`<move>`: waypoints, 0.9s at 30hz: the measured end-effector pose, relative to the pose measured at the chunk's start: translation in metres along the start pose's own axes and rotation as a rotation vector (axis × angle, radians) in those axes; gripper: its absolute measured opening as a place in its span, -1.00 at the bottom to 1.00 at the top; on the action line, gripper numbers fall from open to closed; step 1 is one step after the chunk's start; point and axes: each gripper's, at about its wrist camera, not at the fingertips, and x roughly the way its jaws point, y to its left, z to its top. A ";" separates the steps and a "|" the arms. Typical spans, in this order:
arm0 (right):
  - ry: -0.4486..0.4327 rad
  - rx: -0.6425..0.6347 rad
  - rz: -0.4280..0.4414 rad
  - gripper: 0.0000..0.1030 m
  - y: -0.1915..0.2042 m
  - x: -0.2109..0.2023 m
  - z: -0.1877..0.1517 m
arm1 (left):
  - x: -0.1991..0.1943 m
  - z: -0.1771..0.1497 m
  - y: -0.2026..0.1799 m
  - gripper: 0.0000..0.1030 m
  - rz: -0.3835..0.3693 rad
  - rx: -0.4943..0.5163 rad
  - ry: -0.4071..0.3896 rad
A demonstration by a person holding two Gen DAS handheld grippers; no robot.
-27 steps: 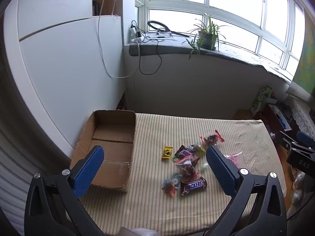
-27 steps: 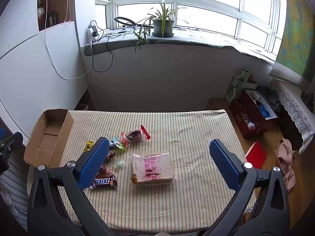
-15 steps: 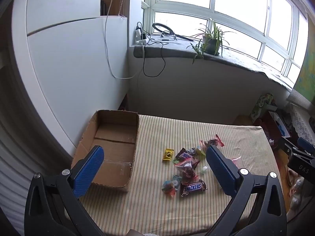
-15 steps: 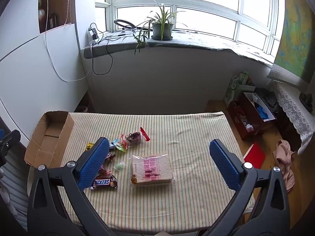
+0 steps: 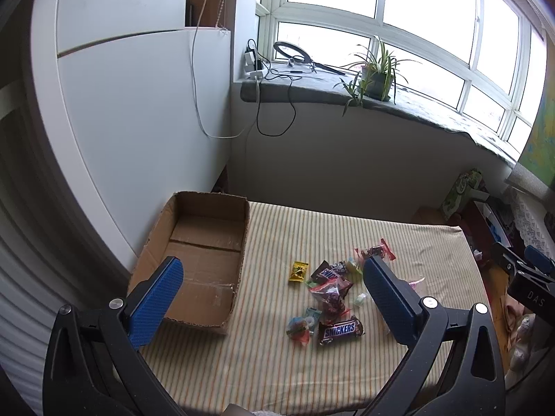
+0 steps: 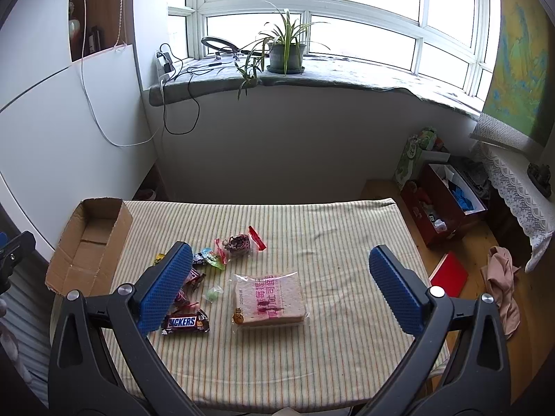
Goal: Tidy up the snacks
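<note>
An empty open cardboard box [image 5: 204, 256] [image 6: 91, 242] sits at the left end of the striped table [image 5: 277, 364] [image 6: 329, 235]. A pile of small snacks lies mid-table: a Snickers bar [image 5: 340, 330] [image 6: 185, 322], a yellow packet [image 5: 299, 271], a red-wrapped packet [image 5: 331, 293] and several candies. A bagged slice of bread [image 6: 269, 300] lies right of the pile. My left gripper [image 5: 274, 298] is open and empty above the table's near side. My right gripper [image 6: 281, 287] is open and empty, framing the bread from above.
A white cabinet [image 5: 121, 121] stands left of the table. A windowsill with a potted plant [image 6: 286, 52] and cables runs along the back. Boxes [image 6: 444, 201], a red item [image 6: 449, 274] and cloth [image 6: 501, 277] lie on the floor to the right.
Both grippers have drawn back and up a little, so the table and snacks sit slightly lower and smaller in view. Both stay open and empty.
</note>
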 end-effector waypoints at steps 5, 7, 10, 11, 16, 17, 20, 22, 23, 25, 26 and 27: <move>0.000 0.001 -0.003 1.00 0.000 0.001 -0.003 | 0.000 0.000 0.000 1.00 -0.003 0.004 -0.004; 0.000 0.004 -0.003 1.00 0.001 0.001 -0.004 | 0.000 0.000 -0.001 1.00 -0.008 0.007 -0.004; 0.001 0.005 -0.004 1.00 0.001 0.002 -0.007 | 0.000 -0.001 -0.003 1.00 -0.010 0.014 -0.006; 0.002 0.005 -0.004 1.00 0.000 0.002 -0.007 | 0.000 -0.001 -0.004 1.00 -0.012 0.014 -0.006; 0.002 0.005 -0.002 1.00 0.000 0.003 -0.009 | 0.000 -0.001 -0.004 1.00 -0.011 0.013 -0.006; 0.003 0.005 -0.002 1.00 0.000 0.003 -0.009 | 0.001 0.000 -0.004 1.00 -0.013 0.011 -0.006; 0.007 0.003 0.000 1.00 0.000 0.005 -0.010 | 0.001 0.000 -0.004 1.00 -0.012 0.011 -0.005; 0.008 0.004 0.001 1.00 0.001 0.005 -0.011 | 0.001 0.000 -0.003 1.00 -0.012 0.012 -0.005; 0.009 0.004 0.001 1.00 0.001 0.006 -0.011 | 0.001 0.000 -0.003 1.00 -0.013 0.011 -0.005; 0.009 0.004 0.000 1.00 0.001 0.006 -0.011 | 0.002 0.000 -0.003 1.00 -0.015 0.013 -0.004; 0.011 0.005 0.000 1.00 0.001 0.007 -0.011 | 0.002 -0.001 -0.004 1.00 -0.015 0.014 -0.004; 0.012 0.006 0.000 1.00 0.001 0.007 -0.012 | 0.002 -0.001 -0.004 1.00 -0.015 0.016 -0.003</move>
